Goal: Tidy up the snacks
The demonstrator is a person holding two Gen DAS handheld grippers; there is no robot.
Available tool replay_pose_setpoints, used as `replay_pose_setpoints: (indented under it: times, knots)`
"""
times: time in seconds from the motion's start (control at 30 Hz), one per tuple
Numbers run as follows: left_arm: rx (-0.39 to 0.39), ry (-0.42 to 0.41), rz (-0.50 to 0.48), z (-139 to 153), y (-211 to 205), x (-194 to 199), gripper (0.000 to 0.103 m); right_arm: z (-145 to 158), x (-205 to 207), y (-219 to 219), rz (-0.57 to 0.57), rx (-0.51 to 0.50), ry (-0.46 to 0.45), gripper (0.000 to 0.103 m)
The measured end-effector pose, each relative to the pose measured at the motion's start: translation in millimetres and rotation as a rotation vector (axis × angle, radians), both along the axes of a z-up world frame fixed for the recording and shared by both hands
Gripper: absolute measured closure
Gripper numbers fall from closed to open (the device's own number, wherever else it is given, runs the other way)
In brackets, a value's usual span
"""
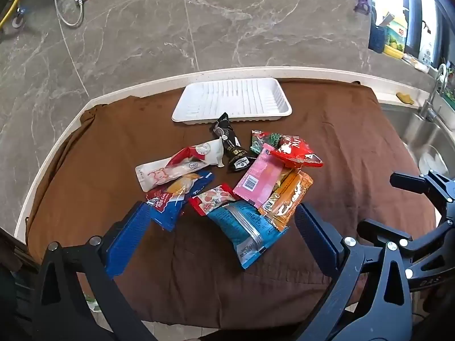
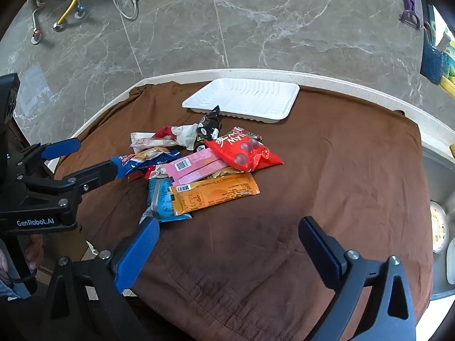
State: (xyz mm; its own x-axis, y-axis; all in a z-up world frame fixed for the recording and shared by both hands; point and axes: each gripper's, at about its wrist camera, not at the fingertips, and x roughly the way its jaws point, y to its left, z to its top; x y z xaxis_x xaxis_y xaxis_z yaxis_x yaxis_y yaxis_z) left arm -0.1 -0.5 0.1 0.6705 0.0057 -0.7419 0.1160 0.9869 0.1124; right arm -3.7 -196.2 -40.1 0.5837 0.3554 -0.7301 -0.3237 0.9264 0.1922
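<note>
A pile of snack packets lies on a brown cloth: a red packet, a pink one, an orange one, a light blue one, a black one, a white one and a dark blue one. An empty white tray sits behind the pile. My left gripper is open and empty, just above the near packets. My right gripper is open and empty, above bare cloth in front of the pile.
The cloth covers a white counter against a grey marble wall. A steel sink with a tap lies to the right. The right gripper shows in the left wrist view, and the left gripper in the right wrist view.
</note>
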Motion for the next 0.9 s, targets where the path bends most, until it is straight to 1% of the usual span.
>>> replay_pose_setpoints:
  times: [0.1,0.13,0.17,0.27,0.3,0.33,0.5,0.6,0.73,0.77,0.9]
  knots:
    - [0.017,-0.013,-0.010,0.6,-1.9,-1.0,0.000,-0.6,0.8,-1.0,-0.002,-0.002,-0.001,0.002]
    - [0.028,-0.010,-0.013,-0.7,-5.2,-0.9,0.000,-0.9,1.1,-1.2,-0.001,-0.002,-0.001,0.002]
    - [0.038,0.016,-0.013,-3.2,-8.6,2.8,0.000,-1.1,1.2,-1.8,-0.001,0.000,-0.003,0.002]
    - [0.045,0.005,-0.012,-3.3,-15.5,0.4,0.000,-1.7,1.8,-2.8,-0.003,0.001,-0.003,0.002]
    - [0.043,0.008,-0.012,-3.8,-17.8,0.7,0.000,-0.7,1.2,-1.0,-0.002,0.002,-0.002,0.002]
    - [0.024,0.007,-0.017,-3.0,-10.5,-1.7,0.000,0.1,0.9,0.6,-0.002,0.001,-0.001,0.002]
    - [0.011,0.017,-0.013,-4.2,-6.3,1.1,0.000,-2.7,3.1,-0.3,-0.004,0.000,-0.002,0.002]
    - [0.006,0.040,-0.016,-9.5,-4.9,3.1,0.000,-2.9,2.5,-3.1,-0.005,0.000,0.000,0.002]
    - [0.001,0.103,-0.013,-23.7,-3.2,8.8,0.000,-5.8,9.9,-8.5,-0.011,-0.019,0.013,0.002]
    - [0.003,0.113,-0.010,-27.6,-3.3,10.3,0.000,-6.9,9.8,-2.5,-0.013,-0.027,0.017,0.002]
    - [0.006,0.128,-0.005,-37.5,-1.2,12.4,0.000,-10.0,7.9,0.8,-0.020,-0.041,0.032,0.002]
